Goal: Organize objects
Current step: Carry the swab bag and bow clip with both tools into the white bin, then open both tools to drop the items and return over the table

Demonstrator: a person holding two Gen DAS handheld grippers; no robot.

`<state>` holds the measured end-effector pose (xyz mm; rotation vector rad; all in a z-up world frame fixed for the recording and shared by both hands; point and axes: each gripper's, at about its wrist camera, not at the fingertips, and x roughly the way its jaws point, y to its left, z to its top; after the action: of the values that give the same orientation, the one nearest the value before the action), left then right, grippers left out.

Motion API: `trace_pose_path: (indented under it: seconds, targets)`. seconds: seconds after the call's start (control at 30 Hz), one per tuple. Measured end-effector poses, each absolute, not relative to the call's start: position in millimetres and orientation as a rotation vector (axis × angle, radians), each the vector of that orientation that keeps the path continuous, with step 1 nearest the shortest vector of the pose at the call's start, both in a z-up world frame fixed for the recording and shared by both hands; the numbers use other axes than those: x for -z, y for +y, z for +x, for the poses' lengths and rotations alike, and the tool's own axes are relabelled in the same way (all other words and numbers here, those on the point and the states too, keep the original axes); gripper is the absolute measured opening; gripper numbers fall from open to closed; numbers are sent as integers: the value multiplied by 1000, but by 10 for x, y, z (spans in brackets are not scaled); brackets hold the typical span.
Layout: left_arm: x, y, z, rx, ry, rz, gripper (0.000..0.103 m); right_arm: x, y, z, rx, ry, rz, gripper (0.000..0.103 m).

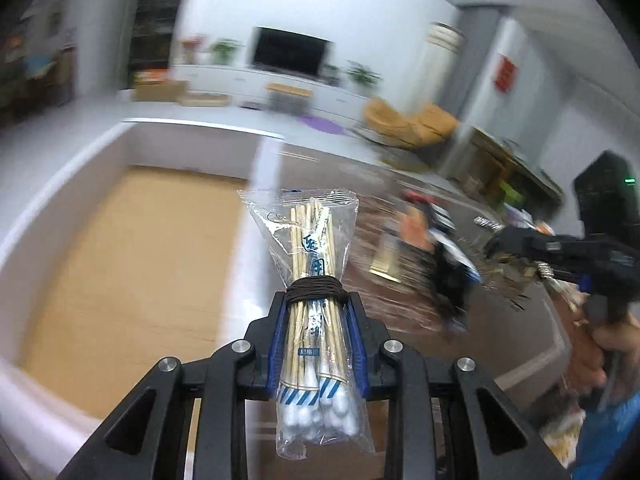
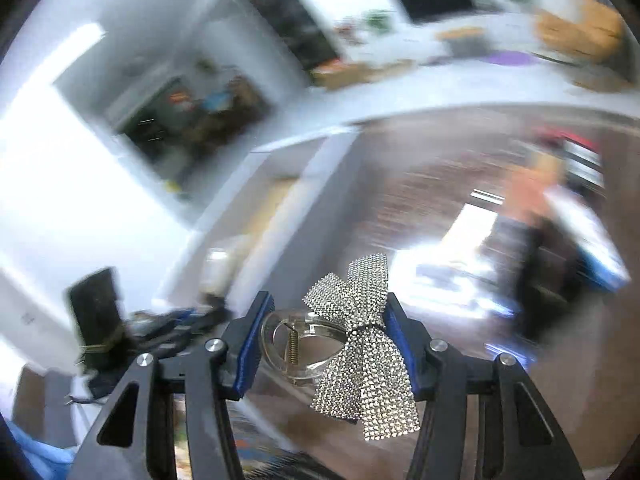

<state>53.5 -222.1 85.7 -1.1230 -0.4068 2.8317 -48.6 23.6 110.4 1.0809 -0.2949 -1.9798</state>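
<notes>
While the white-walled box (image 1: 80, 184) with its cardboard-brown floor lies at far left of the left wrist view, the left gripper (image 1: 316, 304) is clenched on a bag of cotton swabs (image 1: 312, 280), bound with dark cord and held in the air just right of the box's near wall. Farther right, the right gripper (image 2: 328, 312) grasps a rhinestone bow hair clip (image 2: 360, 344) above the cluttered brown tabletop (image 2: 440, 184). Both views are blurred, so this looks like the carrying step. Next, each item likely needs lowering into the box before the fingers release, swabs first since they hang nearest it.
</notes>
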Motion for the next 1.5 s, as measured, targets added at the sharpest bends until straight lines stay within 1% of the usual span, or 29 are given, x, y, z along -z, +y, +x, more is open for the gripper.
trace_pose_path:
  seconds: [0.07,0.17,0.23,0.27,0.3,0.33,0.37,0.43,0.5,0.6,0.67,0.73,0.77,0.8,0.87,0.97,1.03,1.1,1.17,1.27,1.43,1.5]
  targets:
    - [-857,-2637,586,-2918,-432,-1182,28,-1186,-331,-466,1881,-276,1053,55]
    - [-693,-3101,583,-3014,-427,-1322,28,-1164,-1134,-464,1806,-207,1037,55]
    - [-540,-3327,564,-3056,-417,-1438,31,-1074,-1472,-471,1812,-143,1058,57]
    - [-455,-3442,563,-3073,-427,-1497,40,-1005,-1623,-483,1834,-108,1070,71]
    - [-412,-3504,571,-3080,-438,-1534,51,-938,-1691,-487,1845,-85,1073,90]
    - [-379,-3549,587,-3089,-449,-1560,55,-885,-1719,-492,1864,-65,1064,94]
    - [-369,-3572,621,-3104,-463,-1558,60,-893,-1689,-462,1888,-48,1044,94]
    - [-373,-3538,695,-3125,-470,-1517,64,-898,-1533,-391,1948,3,995,95]
    - [-432,-3414,728,-3118,-473,-1467,64,-886,-1173,-282,2049,88,923,102]
    - [-565,-3013,773,-3036,-472,-1349,64,-698,-527,-144,2225,197,875,103]
    - [-677,-2613,796,-2940,-451,-1265,65,-481,24,-161,2338,186,938,103]
    - [-734,-2203,798,-2846,-411,-1202,72,-255,694,-121,2475,134,1015,103]
    - [-753,-1937,818,-2796,-389,-1165,82,-139,1004,-109,2553,126,1051,103]
    - [-740,-1734,827,-2759,-374,-1145,94,-51,1243,-106,2612,124,1091,103]
    - [-611,-1309,823,-2686,-353,-1129,103,147,1790,-111,2721,133,1199,103]
    - [-212,-671,578,-2617,-260,-1229,103,367,2287,-133,2750,119,1348,103]
    - [91,-382,358,-2602,-181,-1304,102,444,2419,-146,2741,122,1402,103]
    - [364,-166,80,-2604,-84,-1363,102,566,2476,-221,2723,121,1458,103]
    - [537,-85,-140,-2617,-4,-1386,102,603,2492,-308,2715,69,1444,103]
    - [695,-17,-393,-2633,60,-1381,102,628,2465,-484,2717,78,1441,103]
    - [719,42,-624,-2658,152,-1359,103,665,2336,-769,2707,93,1430,103]
    - [728,17,-737,-2658,121,-1363,103,687,2328,-764,2725,89,1404,103]
